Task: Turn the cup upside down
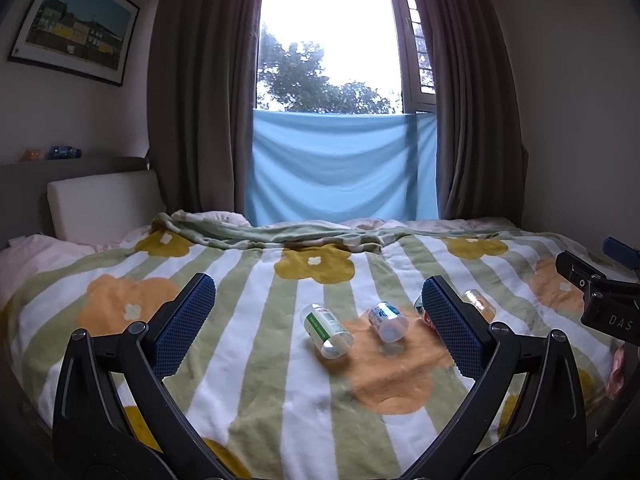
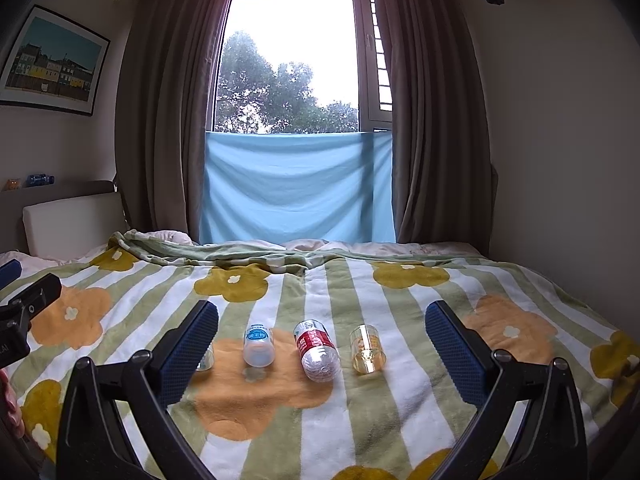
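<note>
Four light, slippery clear plastic cups (image 2: pixel 320 350) lie lower centre; your right gripper (image 2: pixel 320 350) and left gripper (image 1: pixel 316 320), both wide open and empty, should pinch mid-wall gently.

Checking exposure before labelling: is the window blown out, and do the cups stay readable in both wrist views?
Left wrist view: the window is blown white, the green-label cup dim but legible, edges bent by fisheye. Right wrist view: same glare, yet the red-label cup and yellow cup show clearly on the blanket; corners vignette dark.
</note>
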Tool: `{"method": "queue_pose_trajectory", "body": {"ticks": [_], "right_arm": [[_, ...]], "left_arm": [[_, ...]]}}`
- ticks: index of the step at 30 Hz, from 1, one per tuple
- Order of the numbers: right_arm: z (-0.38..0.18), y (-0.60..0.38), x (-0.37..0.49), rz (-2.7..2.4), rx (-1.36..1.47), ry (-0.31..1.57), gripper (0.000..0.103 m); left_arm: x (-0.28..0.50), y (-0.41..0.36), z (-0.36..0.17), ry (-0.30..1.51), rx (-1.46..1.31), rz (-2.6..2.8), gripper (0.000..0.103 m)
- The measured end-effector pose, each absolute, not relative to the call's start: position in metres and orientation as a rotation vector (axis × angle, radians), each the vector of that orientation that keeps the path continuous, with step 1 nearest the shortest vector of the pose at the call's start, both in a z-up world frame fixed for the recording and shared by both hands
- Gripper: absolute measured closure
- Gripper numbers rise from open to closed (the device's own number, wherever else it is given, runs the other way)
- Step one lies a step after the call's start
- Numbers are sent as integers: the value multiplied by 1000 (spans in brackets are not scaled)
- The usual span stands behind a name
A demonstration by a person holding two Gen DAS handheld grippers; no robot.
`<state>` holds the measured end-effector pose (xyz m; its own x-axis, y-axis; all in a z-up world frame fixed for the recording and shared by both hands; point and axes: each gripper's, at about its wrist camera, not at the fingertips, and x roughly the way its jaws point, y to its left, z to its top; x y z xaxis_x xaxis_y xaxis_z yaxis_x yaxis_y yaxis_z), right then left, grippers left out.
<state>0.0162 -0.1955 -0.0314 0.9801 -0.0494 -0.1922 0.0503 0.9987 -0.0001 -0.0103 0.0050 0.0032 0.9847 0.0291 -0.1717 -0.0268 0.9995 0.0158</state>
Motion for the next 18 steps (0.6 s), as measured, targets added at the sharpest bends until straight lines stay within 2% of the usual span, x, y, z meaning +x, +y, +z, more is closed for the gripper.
{"method": "queue_pose_trajectory", "body": {"ticks": [18], "right_arm": [[-31,-197,16,-52,5,189,0]], "left_arm": [[-13,6,5,149,3,32,0]]}}
